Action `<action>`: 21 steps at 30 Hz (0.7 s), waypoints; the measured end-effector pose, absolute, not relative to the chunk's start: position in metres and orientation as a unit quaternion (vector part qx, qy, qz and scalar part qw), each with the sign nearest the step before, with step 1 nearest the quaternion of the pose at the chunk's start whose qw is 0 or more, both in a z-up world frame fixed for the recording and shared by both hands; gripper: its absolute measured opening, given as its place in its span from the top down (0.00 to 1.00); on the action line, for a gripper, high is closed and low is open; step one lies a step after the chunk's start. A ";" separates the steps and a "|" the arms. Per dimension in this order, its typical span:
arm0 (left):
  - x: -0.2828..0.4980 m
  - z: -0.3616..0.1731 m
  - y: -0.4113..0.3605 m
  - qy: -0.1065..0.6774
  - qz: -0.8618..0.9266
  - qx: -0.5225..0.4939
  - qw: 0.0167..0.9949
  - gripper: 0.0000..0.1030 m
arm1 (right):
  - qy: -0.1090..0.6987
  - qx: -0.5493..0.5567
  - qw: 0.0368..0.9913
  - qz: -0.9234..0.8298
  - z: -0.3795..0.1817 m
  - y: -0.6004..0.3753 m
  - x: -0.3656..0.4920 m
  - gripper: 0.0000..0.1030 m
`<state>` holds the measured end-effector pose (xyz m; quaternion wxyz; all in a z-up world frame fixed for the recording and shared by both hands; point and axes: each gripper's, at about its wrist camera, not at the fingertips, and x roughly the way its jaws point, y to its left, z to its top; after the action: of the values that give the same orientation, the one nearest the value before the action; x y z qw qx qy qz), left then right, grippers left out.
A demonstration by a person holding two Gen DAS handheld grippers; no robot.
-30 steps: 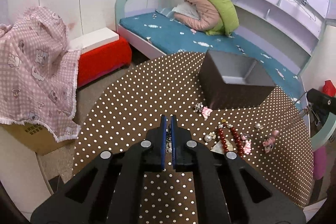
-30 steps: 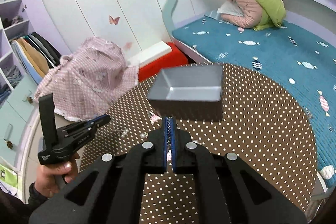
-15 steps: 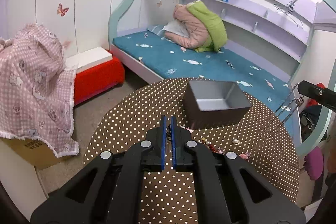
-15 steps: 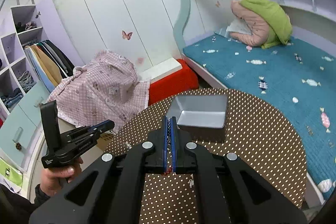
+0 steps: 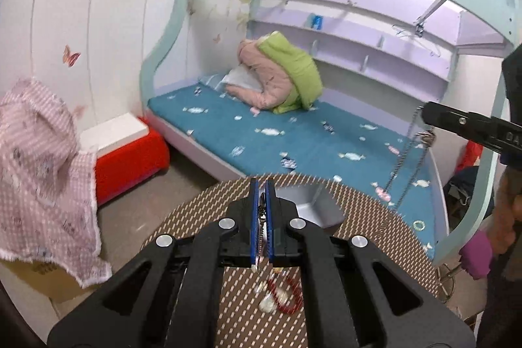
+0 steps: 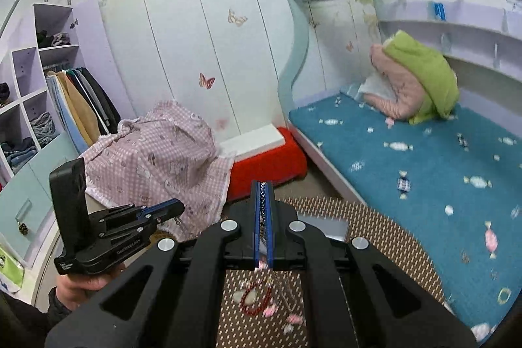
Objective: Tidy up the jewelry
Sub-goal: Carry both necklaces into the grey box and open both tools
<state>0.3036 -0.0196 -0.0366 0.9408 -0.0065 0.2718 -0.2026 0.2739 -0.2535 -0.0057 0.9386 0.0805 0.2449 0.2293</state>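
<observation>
Chain [image 5: 404, 172] hangs lengthwise downward, clamped between right tongs [image 5: 427, 116] and left tongs [image 5: 261, 185].

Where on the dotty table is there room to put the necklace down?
Bare cloth lies on the table's right side, between the grey box and the table's edge. It is crowded by the red beads, under the left claw.

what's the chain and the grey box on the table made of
Chain: looks like silvery metal, fine glinting links hanging from the right claw.
Grey box: smooth matte walls, maybe plastic or coated card; too blurred to tell.
</observation>
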 end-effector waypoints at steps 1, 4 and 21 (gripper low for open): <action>0.310 -0.031 -0.024 0.271 -0.208 -0.008 0.940 0.96 | 0.242 0.078 0.940 0.227 -0.001 -0.254 0.279 0.99; 0.329 -0.016 -0.035 0.269 -0.223 -0.014 0.937 0.96 | 0.235 0.079 0.941 0.229 0.011 -0.258 0.290 0.99; 0.416 -0.047 -0.086 0.336 -0.261 -0.017 0.905 0.96 | 0.308 0.082 0.922 0.222 -0.029 -0.262 0.363 0.99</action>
<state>0.4160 -0.0858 -0.0474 0.9047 -0.0171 0.3365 -0.2607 0.3633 -0.2618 -0.0291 0.9215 0.0825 0.3079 0.2217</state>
